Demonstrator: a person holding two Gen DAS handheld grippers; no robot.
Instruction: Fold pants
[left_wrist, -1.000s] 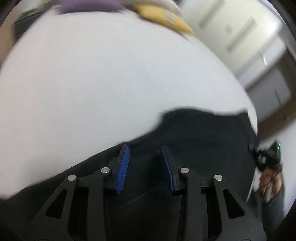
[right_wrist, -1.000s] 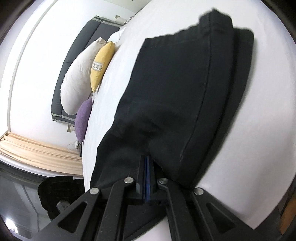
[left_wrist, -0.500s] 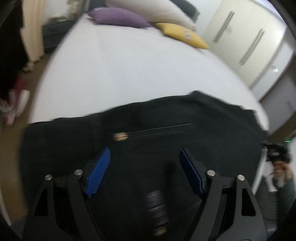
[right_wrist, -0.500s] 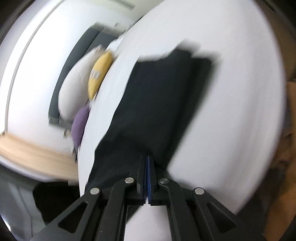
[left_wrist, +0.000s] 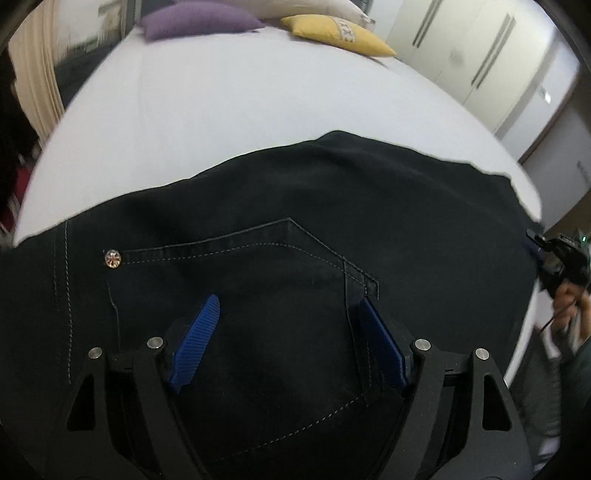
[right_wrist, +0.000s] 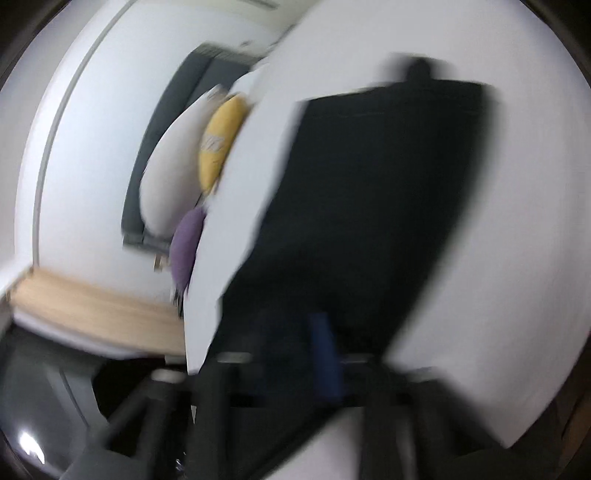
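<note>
- The white bed (left_wrist: 229, 110) is filling most of both views; its near edge is lying hidden under the cloth.
- The black pants (left_wrist: 314, 229) are lying folded on the near part of the bed, their near end running out of the left wrist view below.
- The left gripper (left_wrist: 290, 339) is hovering over the back pocket (left_wrist: 258, 302) with its blue pads spread wide, gripping nothing.
- The right gripper (right_wrist: 295, 365) is sitting at the near edge of the pants, heavily blurred; one blue pad (right_wrist: 325, 362) is showing, and I cannot tell whether the jaws are parted or holding cloth.
- A yellow pillow (left_wrist: 336, 33) and a purple pillow (left_wrist: 199, 20) are resting at the far end, partly cut off.
- A metal rivet (left_wrist: 112, 258) is glinting at the pocket's left corner.
</note>
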